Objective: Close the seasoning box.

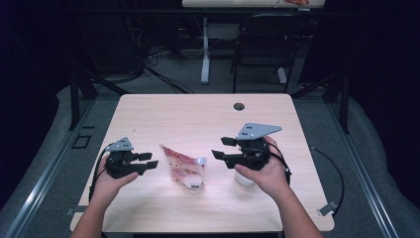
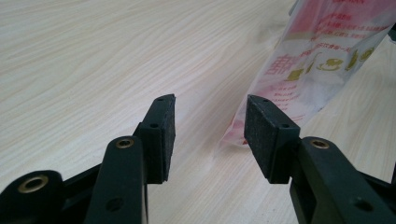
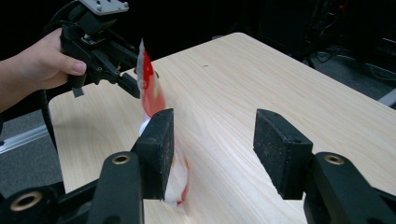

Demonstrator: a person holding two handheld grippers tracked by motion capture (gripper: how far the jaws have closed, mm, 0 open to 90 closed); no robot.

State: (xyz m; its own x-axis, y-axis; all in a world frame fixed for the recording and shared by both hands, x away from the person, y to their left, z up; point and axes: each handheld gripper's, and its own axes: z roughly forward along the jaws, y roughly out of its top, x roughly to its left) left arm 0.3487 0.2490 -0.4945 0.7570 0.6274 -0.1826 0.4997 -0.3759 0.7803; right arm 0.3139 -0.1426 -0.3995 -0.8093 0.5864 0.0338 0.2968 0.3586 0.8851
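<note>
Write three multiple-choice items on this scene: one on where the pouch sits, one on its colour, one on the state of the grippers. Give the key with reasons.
1. Where is the pouch on the table?
A. Between the two grippers
B. At the far edge by the round hole
C. To the right of the right gripper

2. What colours does the pouch show?
A. Blue and yellow
B. Red, pink and white
C. Plain black

3. How do the left gripper and right gripper stand?
A. Both open, holding nothing
B. Both shut on the pouch
C. Left shut, right open

Key:
1 A, the high view shows it lying between the left and right grippers, near the front.
2 B, the left gripper view shows red and pink print on a pale, partly clear film.
3 A, each gripper view shows a wide gap between its jaws with bare table in it.
</note>
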